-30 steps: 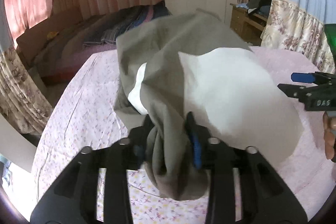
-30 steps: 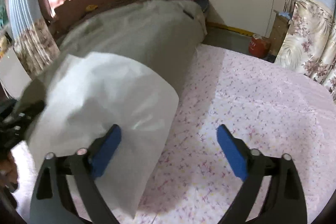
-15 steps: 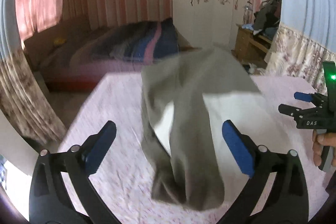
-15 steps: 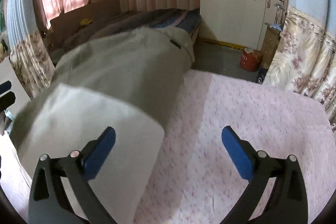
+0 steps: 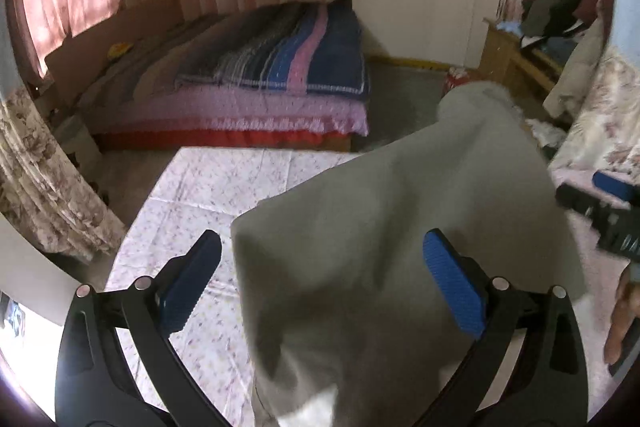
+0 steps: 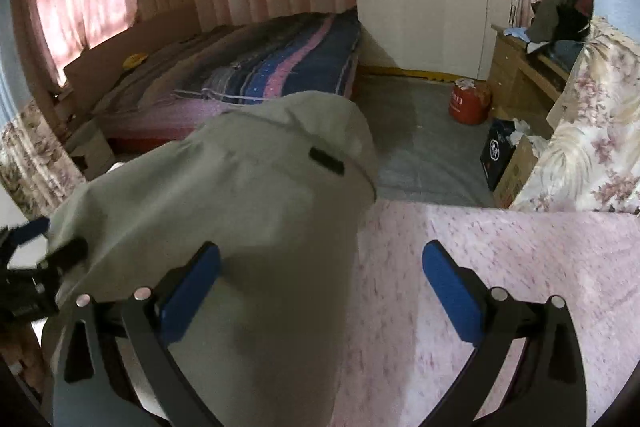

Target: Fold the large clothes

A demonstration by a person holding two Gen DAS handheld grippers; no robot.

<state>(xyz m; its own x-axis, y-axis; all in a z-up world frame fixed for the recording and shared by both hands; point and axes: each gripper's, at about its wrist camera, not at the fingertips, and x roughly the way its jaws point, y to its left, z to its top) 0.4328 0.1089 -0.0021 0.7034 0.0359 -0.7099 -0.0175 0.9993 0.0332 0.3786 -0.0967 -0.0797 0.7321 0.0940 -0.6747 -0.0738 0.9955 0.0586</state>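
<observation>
Both blue-padded fingers of the left gripper [image 5: 320,291] stand wide apart, holding nothing; one second ago they were clamped on the cloth. Right gripper [image 6: 320,291] fingers likewise spread and free, unchanged. Grey-green fabric garment [image 5: 392,251] lies heaped between and beyond the left fingers on the pink floral-print bed sheet [image 5: 192,187], its far end overhanging the far edge. Sheet is bare to the left of the garment and, in the right wrist view, to its right [image 6: 500,267]. White lining seen earlier is now mostly covered.
</observation>
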